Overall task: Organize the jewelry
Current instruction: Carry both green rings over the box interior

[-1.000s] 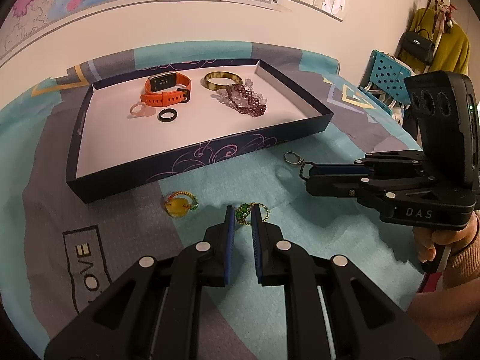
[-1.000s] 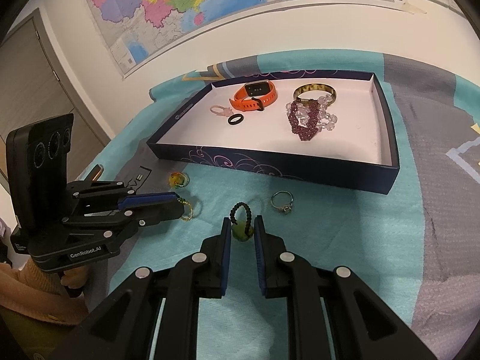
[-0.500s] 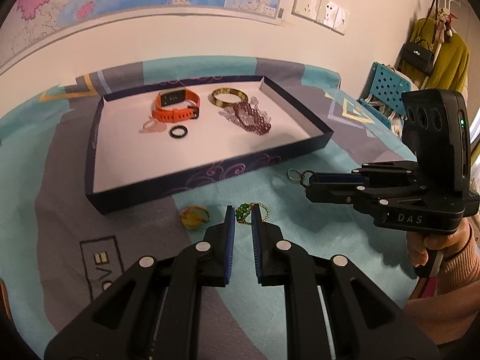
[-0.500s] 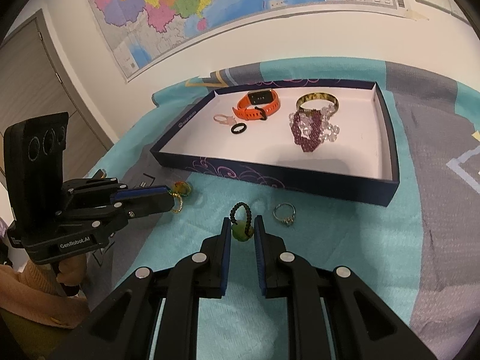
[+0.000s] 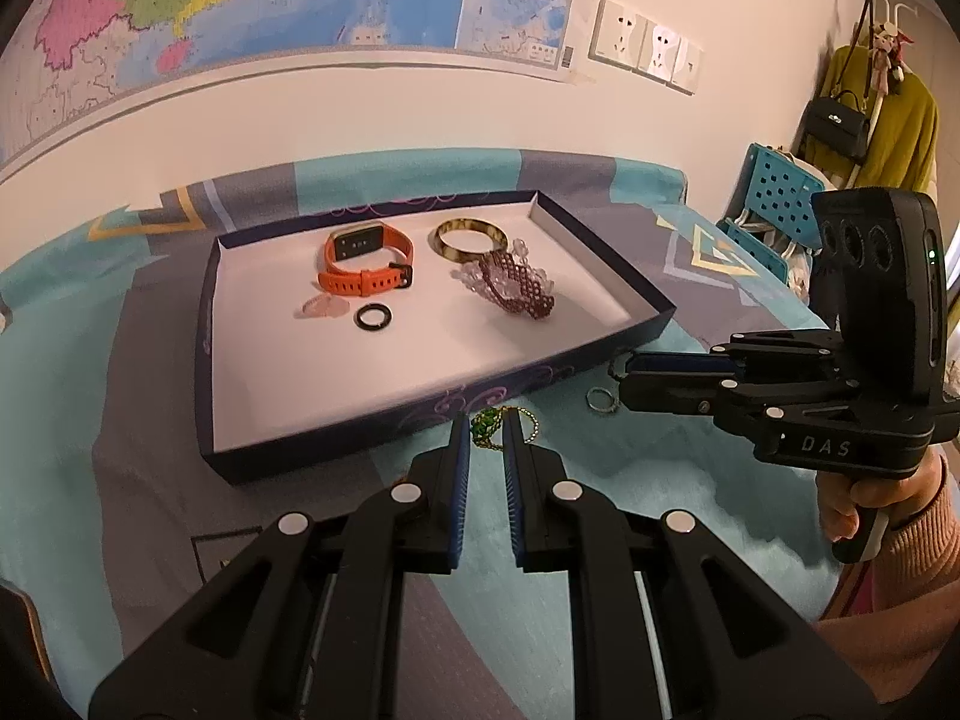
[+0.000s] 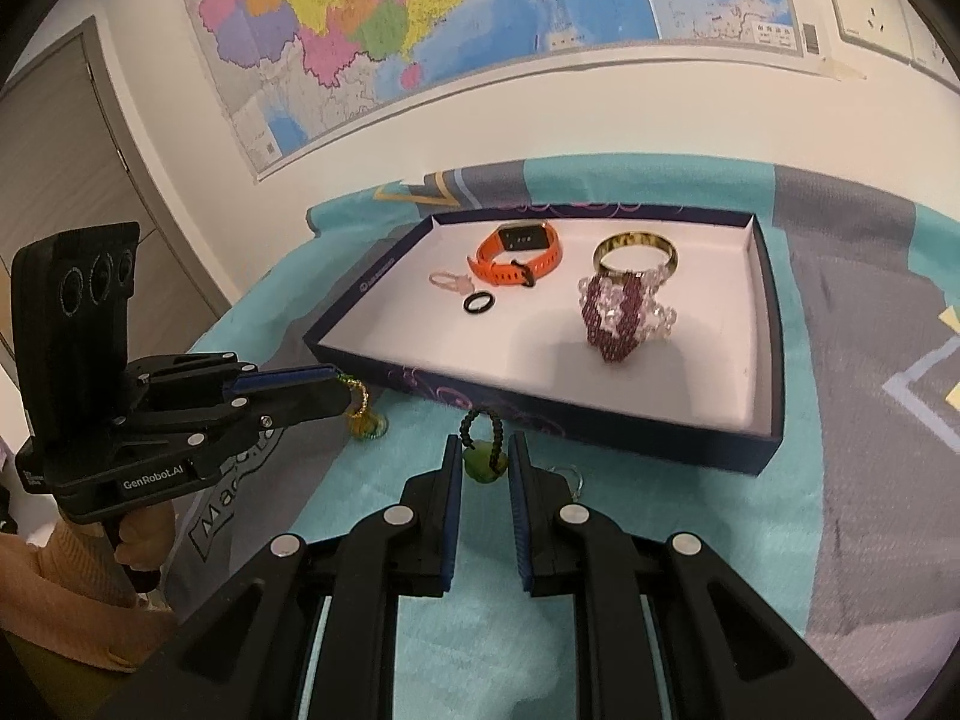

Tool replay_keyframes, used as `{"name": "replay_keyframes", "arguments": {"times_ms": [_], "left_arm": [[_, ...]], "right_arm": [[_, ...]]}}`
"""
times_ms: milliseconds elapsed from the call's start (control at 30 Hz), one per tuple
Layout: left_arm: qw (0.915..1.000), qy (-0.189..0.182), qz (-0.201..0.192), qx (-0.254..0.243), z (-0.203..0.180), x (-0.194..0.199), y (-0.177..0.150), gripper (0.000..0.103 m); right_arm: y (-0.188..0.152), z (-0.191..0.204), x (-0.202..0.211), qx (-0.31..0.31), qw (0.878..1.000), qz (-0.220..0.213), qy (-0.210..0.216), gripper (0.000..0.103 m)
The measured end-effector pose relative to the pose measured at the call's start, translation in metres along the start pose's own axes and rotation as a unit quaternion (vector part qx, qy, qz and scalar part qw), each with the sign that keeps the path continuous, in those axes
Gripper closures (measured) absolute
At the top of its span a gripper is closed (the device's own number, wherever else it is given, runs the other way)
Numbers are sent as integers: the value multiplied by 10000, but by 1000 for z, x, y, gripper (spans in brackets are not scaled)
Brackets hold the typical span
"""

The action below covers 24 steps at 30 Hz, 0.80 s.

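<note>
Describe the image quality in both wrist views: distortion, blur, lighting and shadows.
Left wrist view: strong fisheye bending of the wall map, dark vignette corners, warm light, the tray front wall slightly motion-blurred. Right wrist view: same barrel distortion, tray near rim smeared, soft shadow under the purple beaded bracelet, own tongs sharp.

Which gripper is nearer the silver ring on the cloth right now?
Right. The right gripper has its tips just beside the silver ring; the left gripper is farther off, shut on a green beaded ring.

One tray [image 5: 606, 354], one watch [image 5: 366, 264], one bangle [image 5: 471, 237], two beaded bracelets [image 5: 516, 288], several small rings [image 5: 373, 318].
</note>
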<state>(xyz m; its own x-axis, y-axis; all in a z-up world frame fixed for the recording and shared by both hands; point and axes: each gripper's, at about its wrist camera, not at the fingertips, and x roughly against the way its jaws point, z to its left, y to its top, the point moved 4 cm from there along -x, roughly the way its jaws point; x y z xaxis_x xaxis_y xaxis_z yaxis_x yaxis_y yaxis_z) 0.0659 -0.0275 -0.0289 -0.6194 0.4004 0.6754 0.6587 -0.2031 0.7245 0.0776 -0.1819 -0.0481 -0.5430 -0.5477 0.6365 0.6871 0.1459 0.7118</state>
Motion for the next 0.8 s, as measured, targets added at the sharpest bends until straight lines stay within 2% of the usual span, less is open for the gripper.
{"name": "replay_keyframes", "arguments": {"times_ms": [800], "left_arm": [[9998,152,-118,61,13,-13,26,91]], "right_arm": [[33,-12,-10,58,9998,-150,-136,89]]}}
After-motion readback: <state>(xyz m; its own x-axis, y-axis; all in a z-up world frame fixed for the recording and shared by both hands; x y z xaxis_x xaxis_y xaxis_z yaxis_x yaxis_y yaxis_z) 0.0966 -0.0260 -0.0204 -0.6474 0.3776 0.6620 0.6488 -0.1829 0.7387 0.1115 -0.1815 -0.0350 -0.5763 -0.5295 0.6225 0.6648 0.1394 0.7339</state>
